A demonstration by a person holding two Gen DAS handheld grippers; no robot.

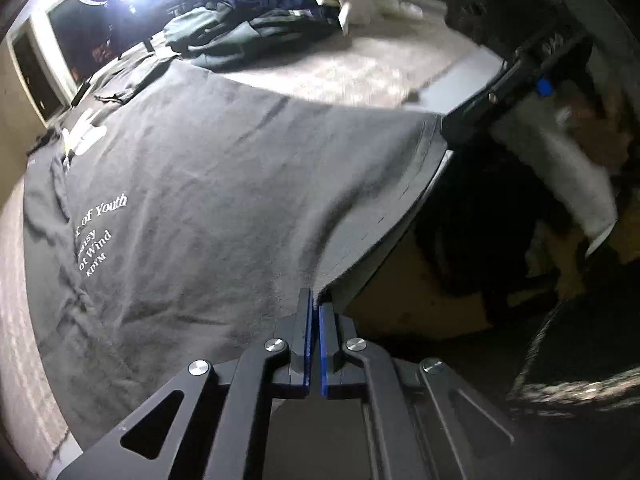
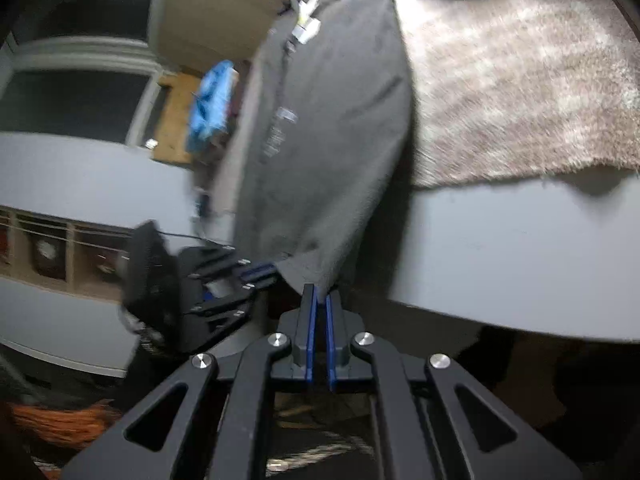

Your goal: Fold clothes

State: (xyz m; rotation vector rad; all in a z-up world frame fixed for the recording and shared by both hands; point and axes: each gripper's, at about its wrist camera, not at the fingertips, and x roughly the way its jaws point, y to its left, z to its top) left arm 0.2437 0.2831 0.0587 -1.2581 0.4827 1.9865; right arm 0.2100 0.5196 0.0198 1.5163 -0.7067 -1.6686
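Now your left hand-held gripper (image 1: 315, 304) is clamped on the hem of the dark grey T-shirt (image 1: 208, 184), which lies spread across the fuzzy mat (image 1: 360, 68) on the desk (image 2: 520, 248), its white lettering at the left of the frame. Your right hand-held gripper (image 2: 320, 296) is pinched on the shirt's other hem corner, at the desk's edge. A pile of dark and white clothes (image 1: 288, 12) sits at the top of the left view.

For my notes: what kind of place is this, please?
Probably a room at home: a grey T-shirt lies on a fluffy cover, more clothes are piled behind, and shelves stand nearby.
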